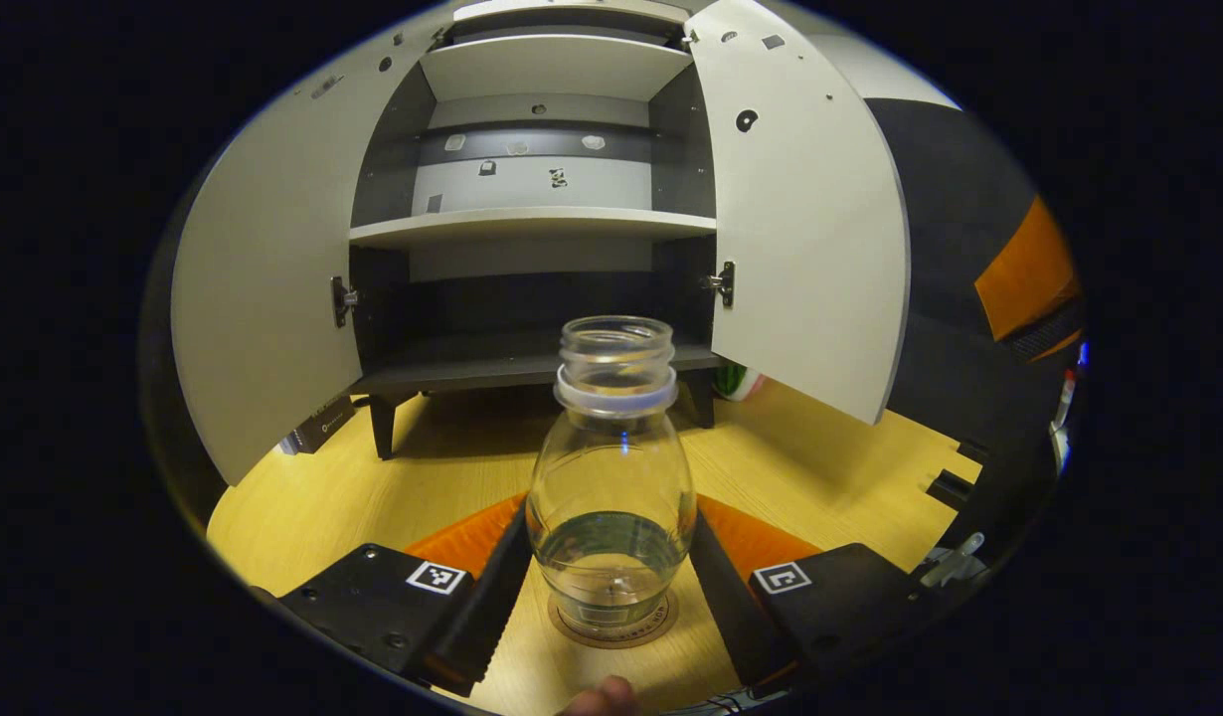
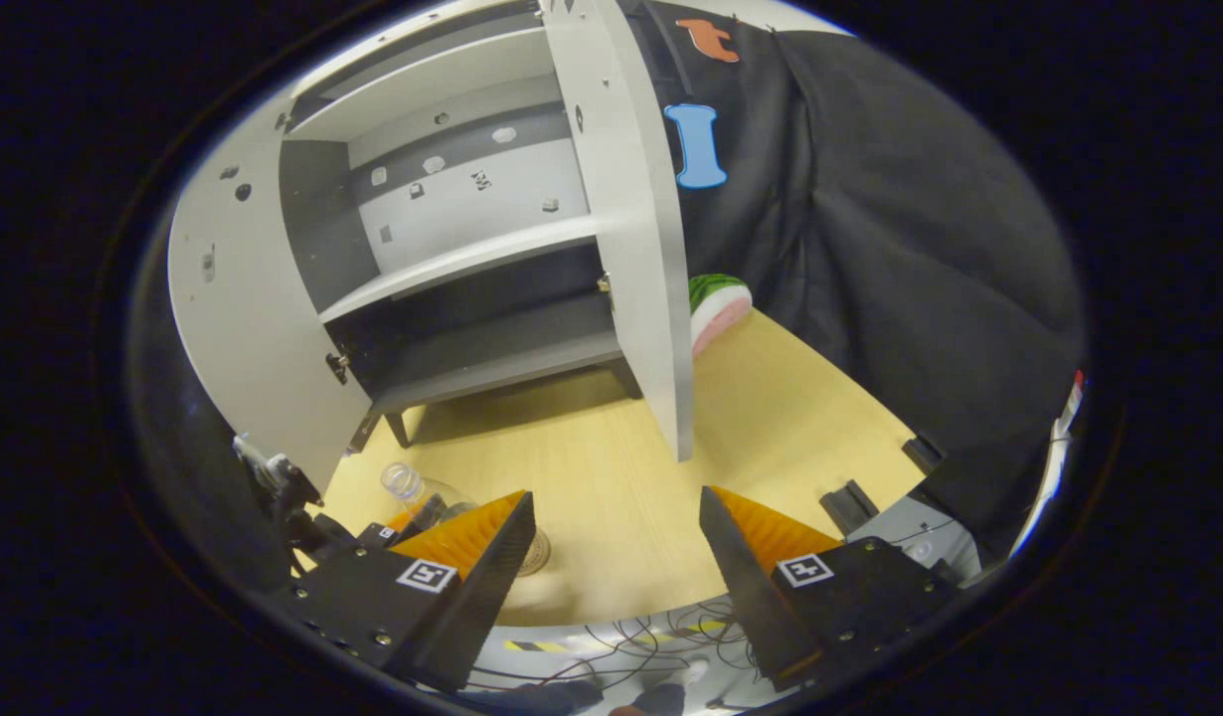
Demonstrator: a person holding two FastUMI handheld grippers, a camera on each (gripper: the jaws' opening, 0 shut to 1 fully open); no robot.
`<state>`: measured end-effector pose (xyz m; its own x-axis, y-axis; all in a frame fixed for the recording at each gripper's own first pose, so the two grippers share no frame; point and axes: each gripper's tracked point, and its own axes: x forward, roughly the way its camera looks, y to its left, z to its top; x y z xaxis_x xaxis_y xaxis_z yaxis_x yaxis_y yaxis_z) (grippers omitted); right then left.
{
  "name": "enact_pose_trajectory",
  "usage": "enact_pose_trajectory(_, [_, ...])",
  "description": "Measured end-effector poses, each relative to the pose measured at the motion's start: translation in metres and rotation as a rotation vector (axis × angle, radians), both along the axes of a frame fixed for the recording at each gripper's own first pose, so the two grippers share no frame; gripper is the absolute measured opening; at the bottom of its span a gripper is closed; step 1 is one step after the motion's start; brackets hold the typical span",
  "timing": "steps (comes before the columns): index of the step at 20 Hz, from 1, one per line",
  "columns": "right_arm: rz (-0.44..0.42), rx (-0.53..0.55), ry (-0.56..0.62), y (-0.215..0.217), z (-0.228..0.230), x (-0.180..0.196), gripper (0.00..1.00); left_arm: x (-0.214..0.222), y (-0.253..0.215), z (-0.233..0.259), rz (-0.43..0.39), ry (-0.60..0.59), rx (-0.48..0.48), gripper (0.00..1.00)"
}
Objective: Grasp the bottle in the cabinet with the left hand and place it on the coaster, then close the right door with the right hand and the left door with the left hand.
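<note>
The bottle point(image 1: 611, 477) stands upright on the coaster point(image 1: 613, 625), on the table point(image 1: 303, 497) at 6 o'clock from the cabinet point(image 1: 532, 224). The left gripper point(image 1: 611, 597) has its jaws spread either side of the bottle, whether touching I cannot tell. Both doors, left point(image 1: 263, 288) and right point(image 1: 805, 219), stand open. The right gripper point(image 2: 616, 557), jaws spread and holding nothing, hangs over the table, with the bottle at its 9 o'clock.

Both cabinet doors stand swung wide: the left door point(image 1: 263, 288) and right door point(image 1: 805, 219) flank an open lane over the table point(image 1: 820, 467). The bottle point(image 1: 611, 477) stands on the coaster point(image 1: 611, 625) mid-lane, near the front. Right of the right door, bare tabletop runs back to a watermelon-patterned object point(image 2: 719, 303).
</note>
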<state>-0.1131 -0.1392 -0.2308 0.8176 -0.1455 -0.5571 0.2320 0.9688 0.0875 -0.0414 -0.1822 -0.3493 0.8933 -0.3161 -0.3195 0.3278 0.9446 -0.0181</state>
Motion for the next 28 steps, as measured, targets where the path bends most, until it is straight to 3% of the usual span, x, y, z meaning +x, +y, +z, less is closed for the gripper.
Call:
enact_pose_trajectory(8, [0.016, 0.004, -0.053, -0.002, 0.026, -0.007, 1.00, 0.007, -0.002, 0.050, -0.003, -0.085, -0.002, 0.90])
enact_pose_trajectory(15, [-0.014, -0.060, -0.239, -0.057, 0.116, 0.015, 1.00, 0.019, 0.000, 0.157, 0.006, -0.198, -0.069, 0.89])
enact_pose_trajectory(20, [-0.004, -0.093, -0.356, -0.106, 0.183, 0.052, 1.00, 0.018, 0.024, 0.211, 0.064, -0.223, -0.108, 0.89])
enact_pose_trajectory(28, [0.084, -0.103, -0.455, -0.120, 0.230, 0.121, 1.00, 0.015, 0.078, 0.227, 0.214, -0.193, -0.077, 0.89])
